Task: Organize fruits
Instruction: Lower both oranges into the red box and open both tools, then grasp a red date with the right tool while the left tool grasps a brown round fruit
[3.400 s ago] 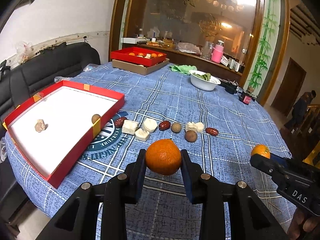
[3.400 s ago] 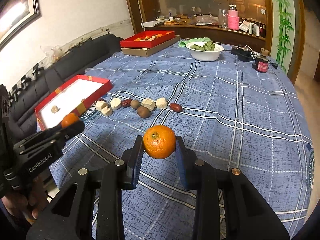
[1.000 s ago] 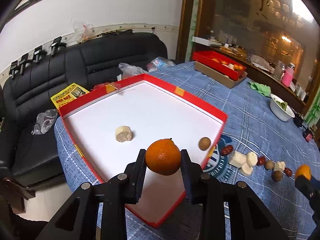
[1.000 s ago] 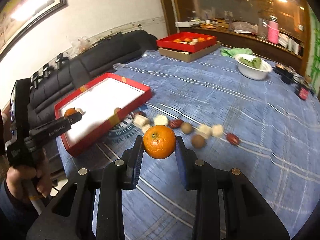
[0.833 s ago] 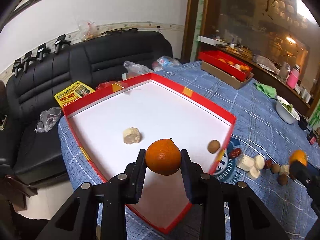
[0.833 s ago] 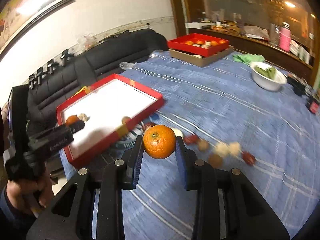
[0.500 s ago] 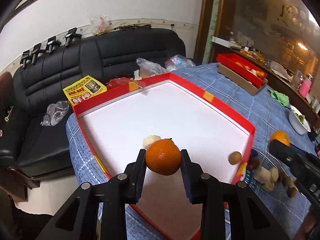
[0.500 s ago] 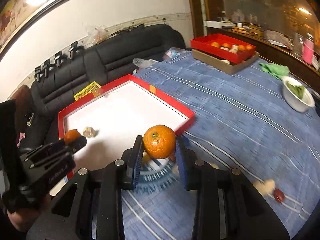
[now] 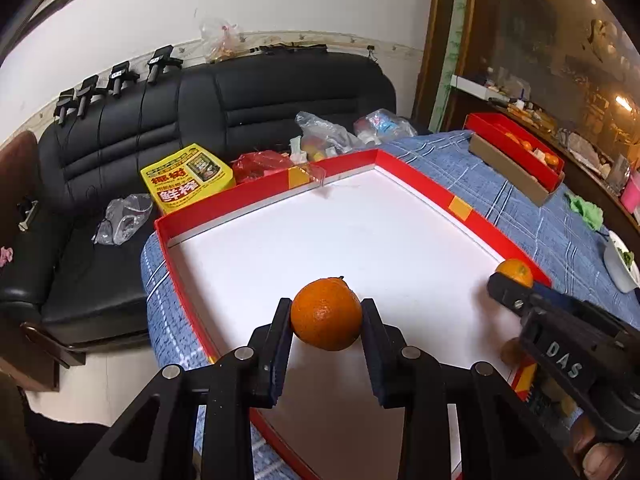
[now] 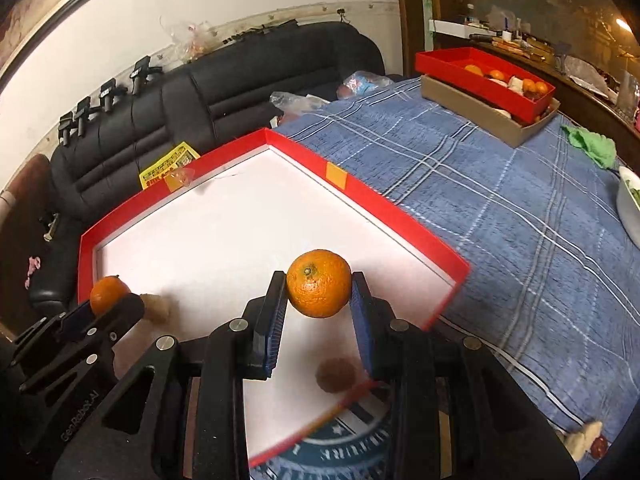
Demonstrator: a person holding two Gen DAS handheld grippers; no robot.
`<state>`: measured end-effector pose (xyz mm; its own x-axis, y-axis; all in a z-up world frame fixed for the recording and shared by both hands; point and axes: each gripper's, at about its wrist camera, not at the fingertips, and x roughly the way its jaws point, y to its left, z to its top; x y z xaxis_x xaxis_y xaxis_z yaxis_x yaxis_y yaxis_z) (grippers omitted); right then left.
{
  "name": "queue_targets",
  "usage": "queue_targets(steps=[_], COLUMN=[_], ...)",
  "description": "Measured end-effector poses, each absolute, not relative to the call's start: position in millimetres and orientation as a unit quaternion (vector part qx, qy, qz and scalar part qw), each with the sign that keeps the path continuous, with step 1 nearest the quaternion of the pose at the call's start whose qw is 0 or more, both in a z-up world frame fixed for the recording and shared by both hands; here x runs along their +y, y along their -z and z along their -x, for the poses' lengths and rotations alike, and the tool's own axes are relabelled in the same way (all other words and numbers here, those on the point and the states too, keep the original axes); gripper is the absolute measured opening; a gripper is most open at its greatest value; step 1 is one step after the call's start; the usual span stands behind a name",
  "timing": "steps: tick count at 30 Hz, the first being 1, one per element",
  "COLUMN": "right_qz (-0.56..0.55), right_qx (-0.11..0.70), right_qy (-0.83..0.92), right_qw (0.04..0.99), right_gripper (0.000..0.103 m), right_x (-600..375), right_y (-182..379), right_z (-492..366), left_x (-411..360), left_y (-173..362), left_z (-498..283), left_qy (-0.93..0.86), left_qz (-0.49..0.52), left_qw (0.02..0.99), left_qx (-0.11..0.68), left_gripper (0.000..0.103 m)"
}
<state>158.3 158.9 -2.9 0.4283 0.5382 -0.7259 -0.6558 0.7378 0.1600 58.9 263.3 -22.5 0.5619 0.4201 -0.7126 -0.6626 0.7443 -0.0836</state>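
My left gripper [image 9: 326,314] is shut on an orange [image 9: 326,312] and hangs over the near part of the red-rimmed white tray [image 9: 460,208]. My right gripper [image 10: 319,292] is shut on a second orange [image 10: 319,288] above the same tray [image 10: 384,200], near its right wall. Each gripper also shows in the other's view: the right one [image 9: 506,280] at the tray's right side, the left one [image 10: 114,302] at its left. A small brown fruit [image 10: 335,375] and a pale lump [image 10: 158,307] lie on the tray floor.
The tray sits at the edge of a table under a blue plaid cloth [image 10: 500,184]. Behind it stands a black sofa [image 9: 240,96] with bags and a yellow packet [image 9: 188,182]. A second red box [image 10: 486,76] holding fruit sits farther back, and a white bowl [image 10: 630,208] at the right.
Both grippers have swung left across the table to the white tray, each still holding its orange. The row of loose snacks has slid out toward the right of view.
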Motion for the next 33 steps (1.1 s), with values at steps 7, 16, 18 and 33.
queue_targets(steps=[7, 16, 18, 33], right_qz=[0.081, 0.089, 0.077, 0.013], right_qx=[0.413, 0.395, 0.383, 0.384], right_qy=[-0.359, -0.361, -0.358, -0.217], right_qw=[0.833, 0.84, 0.848, 0.897], right_gripper=[0.032, 0.054, 0.054, 0.072], right_x=[169, 153, 134, -90], right_y=[10, -1, -11, -2], right_z=[-162, -151, -146, -88], left_x=[272, 272, 262, 136], left_y=[23, 14, 7, 6], left_z=[-63, -51, -44, -43], left_qy=[-0.281, -0.267, -0.26, -0.1], left_qz=[0.17, 0.171, 0.169, 0.117], left_qw=[0.884, 0.898, 0.907, 0.942], left_qx=[0.333, 0.306, 0.286, 0.299], left_gripper=[0.035, 0.069, 0.069, 0.069])
